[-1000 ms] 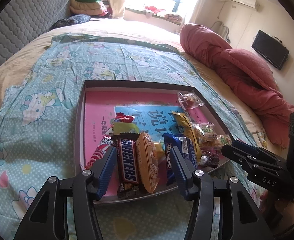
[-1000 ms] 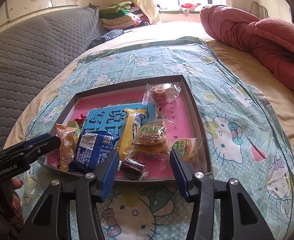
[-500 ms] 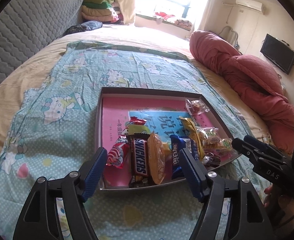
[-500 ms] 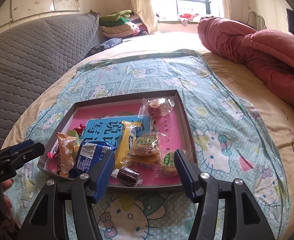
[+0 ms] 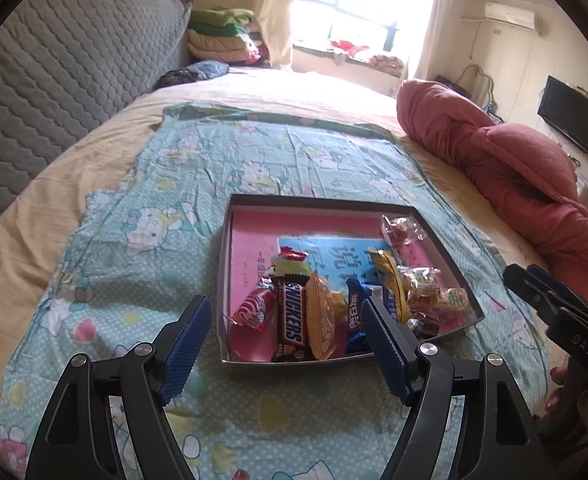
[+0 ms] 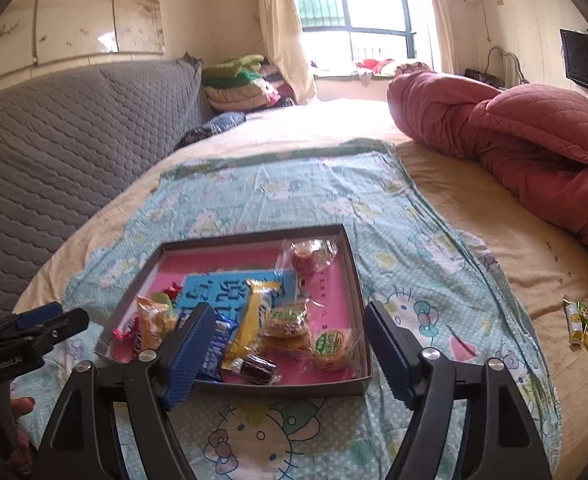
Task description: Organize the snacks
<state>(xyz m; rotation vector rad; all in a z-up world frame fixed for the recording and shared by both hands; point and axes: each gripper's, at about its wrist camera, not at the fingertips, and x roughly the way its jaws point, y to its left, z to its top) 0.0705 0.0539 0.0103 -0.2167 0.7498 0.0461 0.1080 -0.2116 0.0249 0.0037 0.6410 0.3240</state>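
I hold my left gripper (image 5: 282, 340) and right gripper (image 6: 286, 350) above the near edge of a shallow tray (image 5: 333, 201) on a cartoon-print sheet (image 5: 174, 208). The left jaws are spread and the right jaws are opening, with nothing pinched in either. The wrapped snacks, including a Snickers bar (image 5: 292, 316), lie crowded toward the tray's near side, and one small packet (image 6: 581, 320) lies well apart on the bed, probably awaiting collection.

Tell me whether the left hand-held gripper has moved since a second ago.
Yes. The left hand-held gripper has pulled back and up from the snack tray; its fingertips no longer straddle the Snickers bar, and nothing is between them.
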